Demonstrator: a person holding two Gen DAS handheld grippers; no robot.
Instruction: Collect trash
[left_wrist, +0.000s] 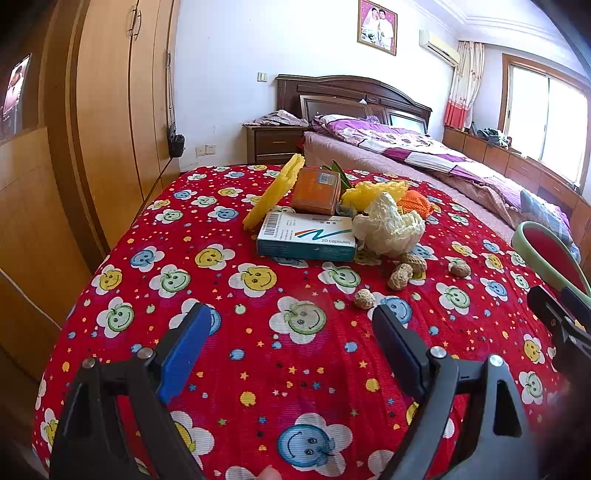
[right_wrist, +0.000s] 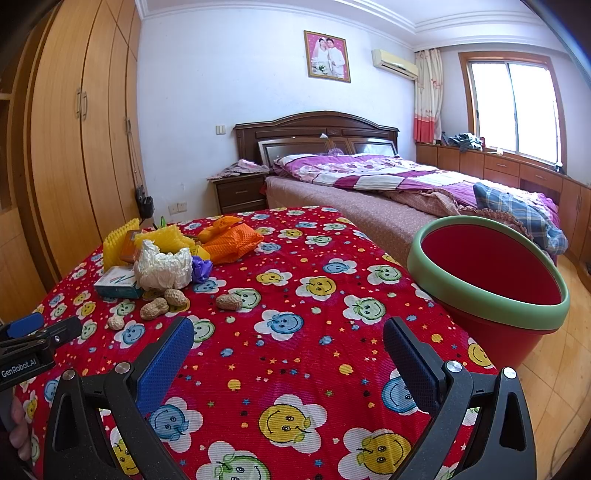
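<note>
A bed (right_wrist: 369, 192) with purple bedding stands past the worktop (right_wrist: 295, 369) (red smiley cloth), a wardrobe (right_wrist: 74, 147) left, a window (right_wrist: 517, 107) right.

Both wrist cameras looked forward from low over the near end of the worktop (left_wrist: 229, 354), facing the bed's headboard (right_wrist: 317, 136). The left view sat closer to the trash pile (left_wrist: 332, 218); the right view sat further right, near the red bin (right_wrist: 491, 280). Both shared pile, bed and window.

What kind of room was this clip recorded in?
A home bedroom, most likely: a made bed with a dark wooden headboard, a tall wardrobe along the wall, and a framed wedding portrait above the bed.
</note>
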